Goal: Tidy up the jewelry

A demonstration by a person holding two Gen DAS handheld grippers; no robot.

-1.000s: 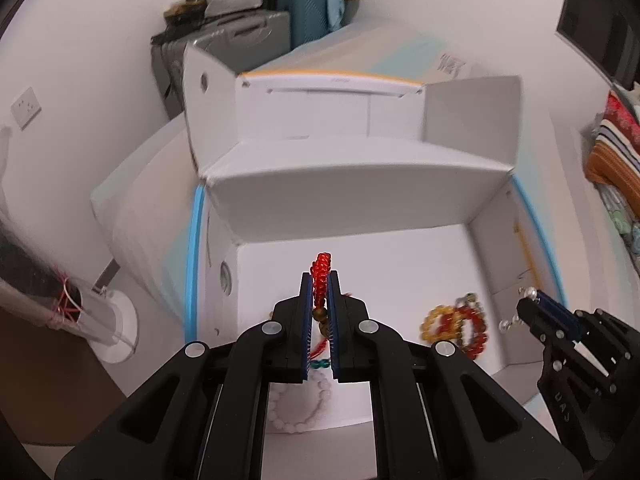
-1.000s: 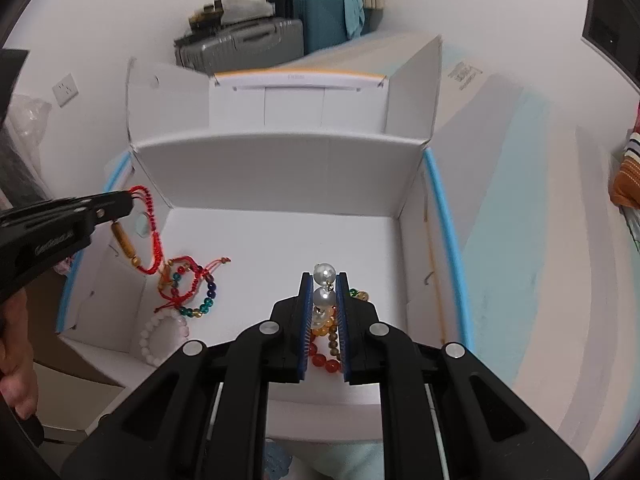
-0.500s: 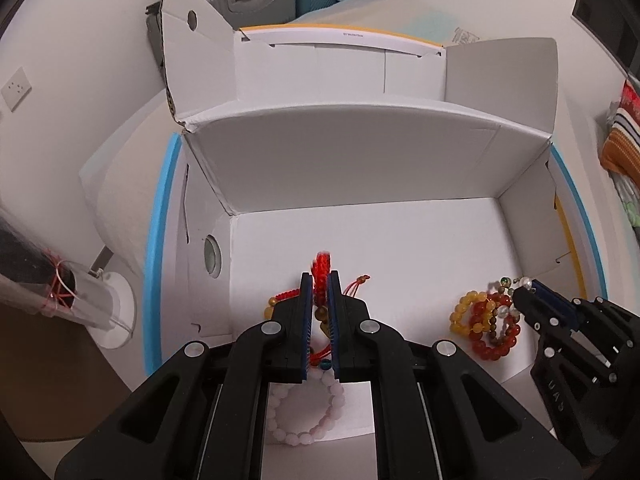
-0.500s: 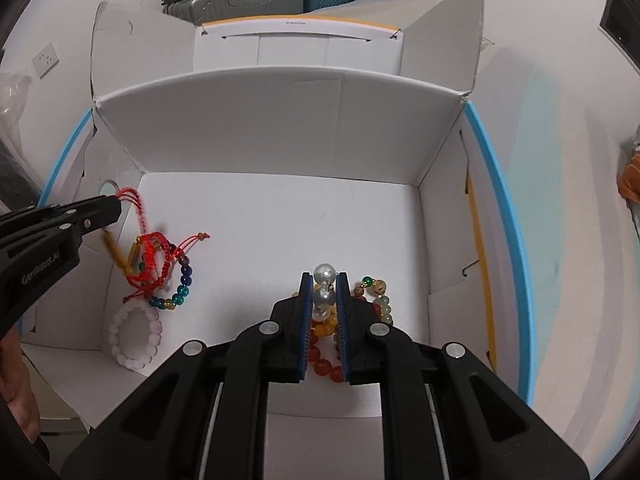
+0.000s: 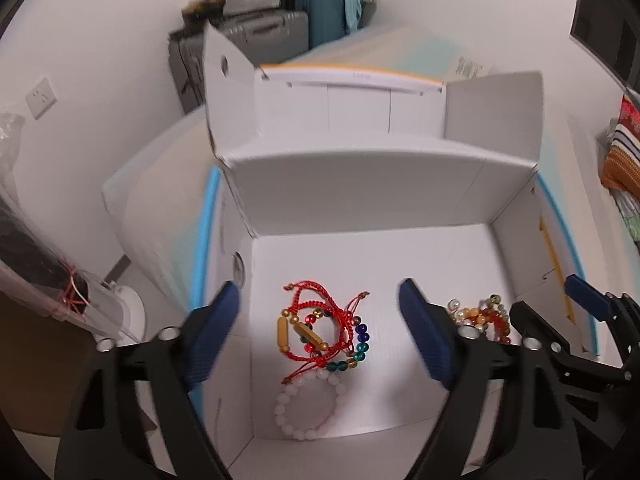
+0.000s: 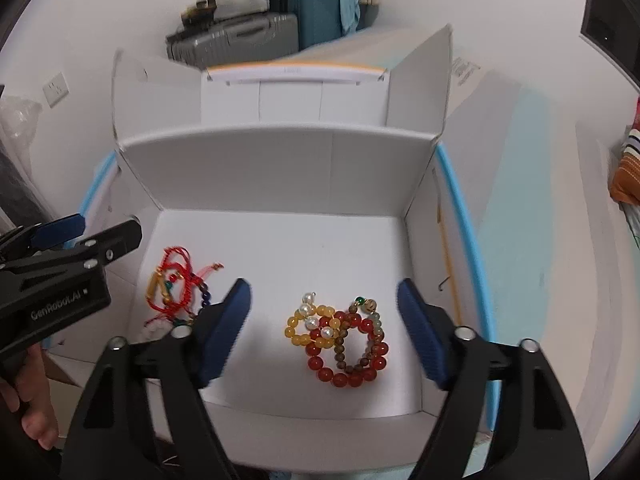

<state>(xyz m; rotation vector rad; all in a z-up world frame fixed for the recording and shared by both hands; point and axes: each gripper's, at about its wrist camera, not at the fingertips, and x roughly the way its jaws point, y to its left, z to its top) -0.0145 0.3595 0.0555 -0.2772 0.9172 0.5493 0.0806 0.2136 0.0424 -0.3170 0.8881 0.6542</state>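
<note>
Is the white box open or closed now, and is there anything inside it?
Open. The white box has its flaps up, and two heaps lie on its floor: red cord bracelets and bead bracelets.

Both views are evenly and softly lit from overhead, with no harsh glare. The white cardboard box [image 5: 360,184] reads bright, its floor faintly grey under each tool. Motion blur smears the blue-padded black fingers [image 5: 212,340] and the box edges. Fisheye distortion bends the walls, and dark vignetting fills the corners. The grey hard-shell suitcases [image 6: 240,36] far ahead look soft.
</note>
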